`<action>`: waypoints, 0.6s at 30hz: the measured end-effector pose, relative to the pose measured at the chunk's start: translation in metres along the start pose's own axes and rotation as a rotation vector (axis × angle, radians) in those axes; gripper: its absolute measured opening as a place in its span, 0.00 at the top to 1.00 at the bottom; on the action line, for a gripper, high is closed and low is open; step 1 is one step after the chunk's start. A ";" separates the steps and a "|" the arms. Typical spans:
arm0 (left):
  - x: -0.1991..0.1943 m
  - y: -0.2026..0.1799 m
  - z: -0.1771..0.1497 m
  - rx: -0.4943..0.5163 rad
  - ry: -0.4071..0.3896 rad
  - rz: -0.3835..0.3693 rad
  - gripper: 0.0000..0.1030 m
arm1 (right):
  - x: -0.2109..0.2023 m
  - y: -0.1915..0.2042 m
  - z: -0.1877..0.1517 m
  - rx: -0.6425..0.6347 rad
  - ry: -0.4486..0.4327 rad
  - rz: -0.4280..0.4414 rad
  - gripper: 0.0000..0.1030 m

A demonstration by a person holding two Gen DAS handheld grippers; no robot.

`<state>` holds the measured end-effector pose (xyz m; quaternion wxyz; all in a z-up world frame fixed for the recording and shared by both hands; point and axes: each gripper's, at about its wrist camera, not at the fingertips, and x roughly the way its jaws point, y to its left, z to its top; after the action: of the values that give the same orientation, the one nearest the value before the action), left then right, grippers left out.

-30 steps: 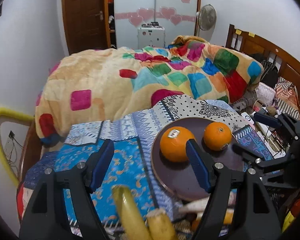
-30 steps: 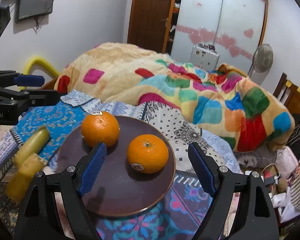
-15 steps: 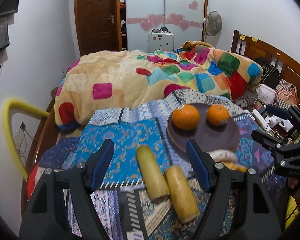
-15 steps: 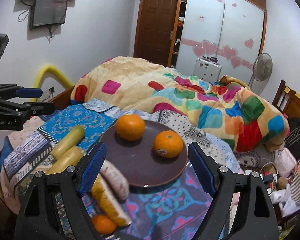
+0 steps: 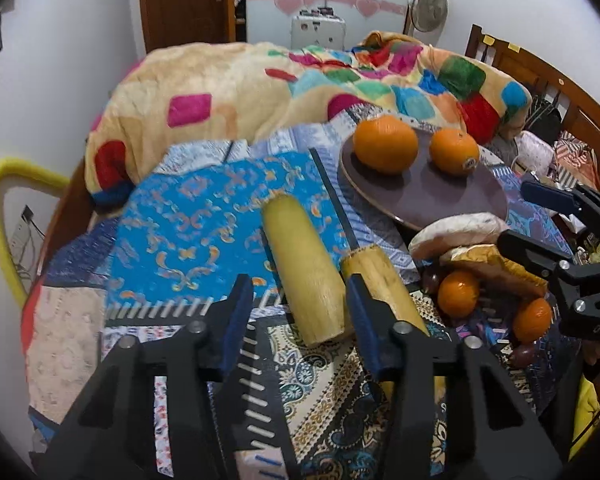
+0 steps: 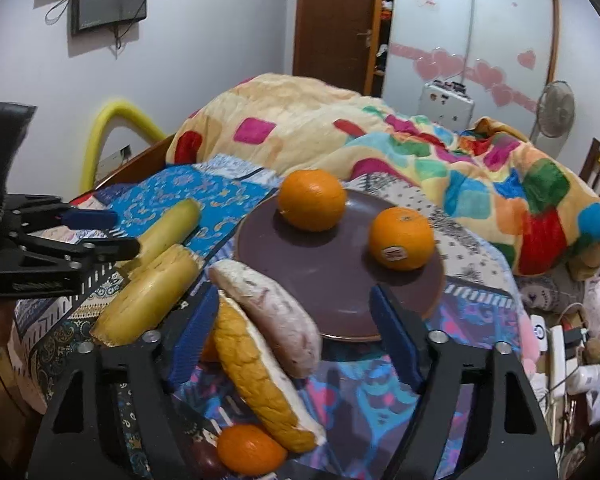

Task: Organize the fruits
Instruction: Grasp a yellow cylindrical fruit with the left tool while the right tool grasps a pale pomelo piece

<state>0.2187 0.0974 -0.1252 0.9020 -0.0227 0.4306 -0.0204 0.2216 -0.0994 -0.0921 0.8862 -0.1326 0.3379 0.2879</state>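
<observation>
Sitting on the patterned bedcloth (image 5: pixel 188 232), a dark round plate (image 6: pixel 340 280) holds two oranges: one at the back left (image 6: pixel 312 205), one w/ a sticker at the right (image 6: pixel 401 238); nothing else on it. Off the plate, two yellowish cut stalks lie side by side on the cloth, the longer one (image 5: pixel 304 268) just left of the shorter one (image 5: pixel 384 280). Two bread loaves lean together near the plate's front edge, a pale pinkish one (image 6: pixel 272 300) over a golden crusted one (image 6: pixel 252 376), w/ a small orange (image 6: pixel 250 450) below them and another small orange (image 5: pixel 532 320) nearby. Left gripper (image 5: pixel 298 320) points down at the near end of the longer stalk; that end sits between its blue pads, jaws about half open and closing, right pad looks close to or touching the stalk, left pad apart from it, so no grip yet. Right gripper (image 6: pixel 292 332) hovers over the loaves and plate's front rim; jaws wide but closing, the loaves lie between them, the left pad just beside the golden loaf, contact unclear, nothing held.
</observation>
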 end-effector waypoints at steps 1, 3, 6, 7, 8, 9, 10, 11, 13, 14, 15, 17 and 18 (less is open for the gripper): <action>0.002 0.000 0.000 -0.005 0.000 -0.011 0.55 | 0.005 0.003 0.000 -0.006 0.010 0.010 0.36; 0.006 -0.001 0.000 -0.006 0.003 -0.020 0.56 | 0.009 0.006 0.001 -0.015 0.015 0.018 0.39; 0.011 -0.001 0.002 0.002 -0.002 -0.017 0.56 | 0.011 0.008 0.003 -0.018 0.021 0.039 0.45; 0.012 0.000 0.003 0.001 -0.001 -0.018 0.56 | 0.014 0.009 0.004 -0.023 0.031 0.044 0.45; 0.015 0.000 0.003 -0.002 0.002 -0.022 0.56 | 0.015 0.010 0.005 -0.028 0.035 0.044 0.45; 0.017 0.001 0.004 -0.005 0.004 -0.027 0.56 | 0.016 0.010 0.005 -0.031 0.038 0.044 0.45; 0.018 0.001 0.004 -0.005 0.005 -0.033 0.57 | 0.017 0.009 0.005 -0.031 0.043 0.047 0.45; 0.019 0.002 0.004 -0.004 0.005 -0.040 0.58 | 0.017 0.008 0.004 -0.029 0.047 0.057 0.46; 0.019 0.001 0.004 0.005 0.001 -0.048 0.62 | 0.017 0.005 0.002 -0.025 0.062 0.079 0.47; 0.018 -0.001 0.003 0.015 -0.003 -0.038 0.62 | 0.017 0.004 0.000 -0.027 0.070 0.086 0.47; 0.017 -0.002 0.002 0.022 -0.005 -0.033 0.63 | 0.017 0.004 -0.002 -0.034 0.079 0.090 0.47; 0.014 -0.001 -0.001 0.026 -0.006 -0.032 0.64 | 0.017 0.005 -0.005 -0.051 0.086 0.082 0.47; 0.013 0.000 -0.002 0.023 -0.005 -0.034 0.65 | 0.015 0.005 -0.005 -0.052 0.086 0.080 0.49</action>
<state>0.2251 0.0968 -0.1365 0.9028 -0.0199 0.4277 -0.0407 0.2251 -0.0912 -0.1066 0.8549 -0.1542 0.3732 0.3259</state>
